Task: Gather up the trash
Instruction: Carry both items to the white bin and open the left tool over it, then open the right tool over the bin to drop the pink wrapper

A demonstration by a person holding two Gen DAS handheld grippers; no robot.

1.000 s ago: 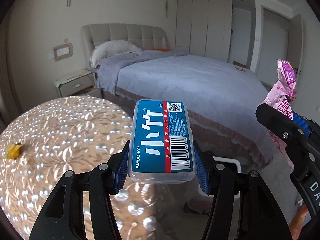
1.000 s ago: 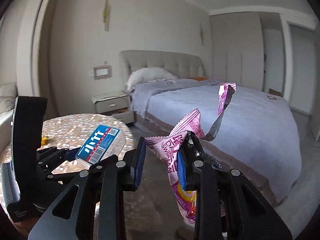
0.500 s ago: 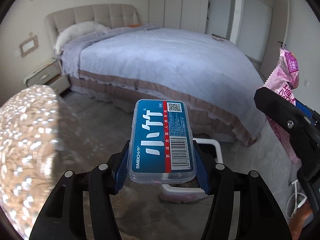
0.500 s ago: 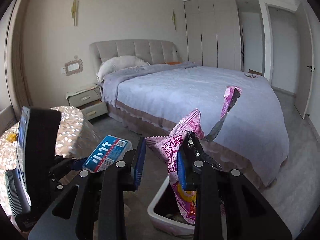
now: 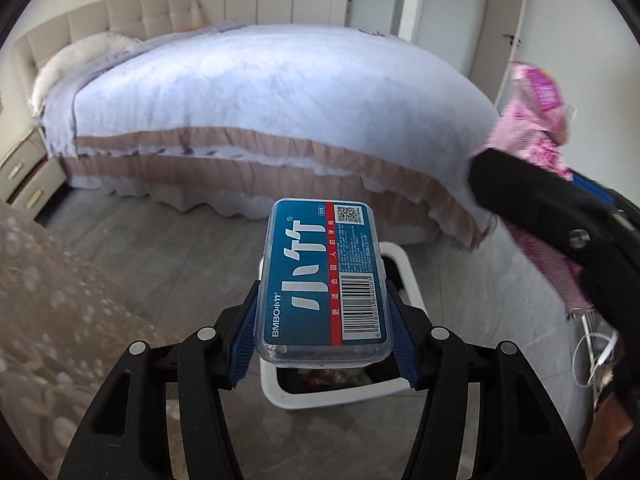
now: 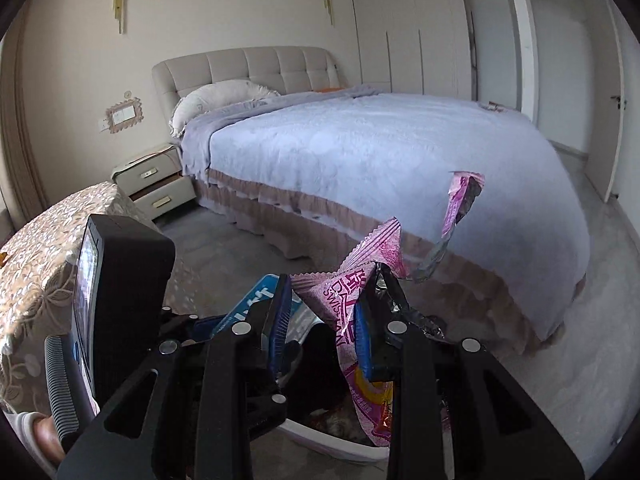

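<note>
Both hands tilted down — over bin [image 5: 400,394]

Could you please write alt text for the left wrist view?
The left hand-held gripper holds a clear plastic box with a blue label above a white trash bin on the grey floor. A bed stands behind, and the right hand-held gripper's pink wrapper shows at right.

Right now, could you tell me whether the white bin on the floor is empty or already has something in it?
Not empty: through the open top of the white bin, dark scraps show below the held blue box.
</note>
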